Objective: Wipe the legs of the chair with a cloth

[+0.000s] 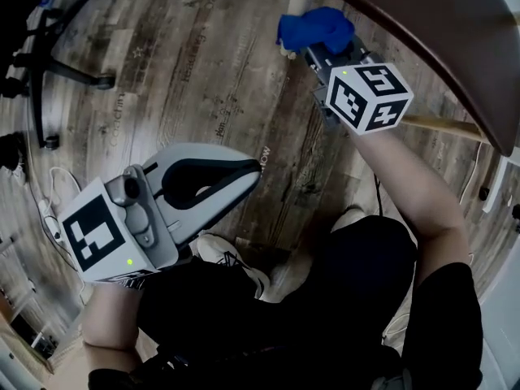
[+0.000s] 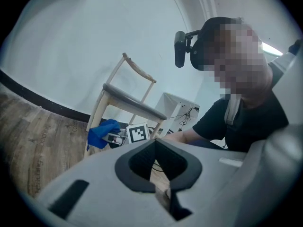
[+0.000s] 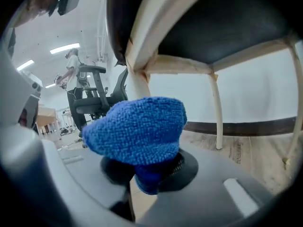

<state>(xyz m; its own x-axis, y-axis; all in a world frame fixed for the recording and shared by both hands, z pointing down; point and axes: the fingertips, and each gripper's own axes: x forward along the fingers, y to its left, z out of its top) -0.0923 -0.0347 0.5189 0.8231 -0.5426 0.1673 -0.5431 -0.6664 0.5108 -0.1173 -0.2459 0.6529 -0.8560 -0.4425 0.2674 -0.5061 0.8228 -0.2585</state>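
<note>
Reaching up at one o'clock in the head view, the right gripper (image 1: pixel 315 51) pinches the one blue cloth (image 1: pixel 317 27) just under the dark seat of the chair (image 1: pixel 422 51). It probably sits that high so that a wipe can start at the top of a leg. The left gripper (image 1: pixel 256 167) hangs low at eight o'clock, well apart from the chair and above the wooden floor (image 1: pixel 203 47), likely held out of the way. An office chair base (image 1: pixel 49 63) stands at ten o'clock.

In the left gripper view, the left gripper's (image 2: pixel 154 142) jaw tips are pressed together with nothing between them. Beyond them at eleven o'clock stands the single wooden chair (image 2: pixel 128 100), the cloth (image 2: pixel 102 132) against its near front leg.

In the right gripper view, the right gripper (image 3: pixel 147 171) is clamped on a bunched fold of the cloth (image 3: pixel 137 129), which fills the centre. The near leg (image 3: pixel 137 82) rises just behind the cloth, though I cannot tell whether they touch. Three legs show here: that one, one at three o'clock and one at the right edge.
</note>
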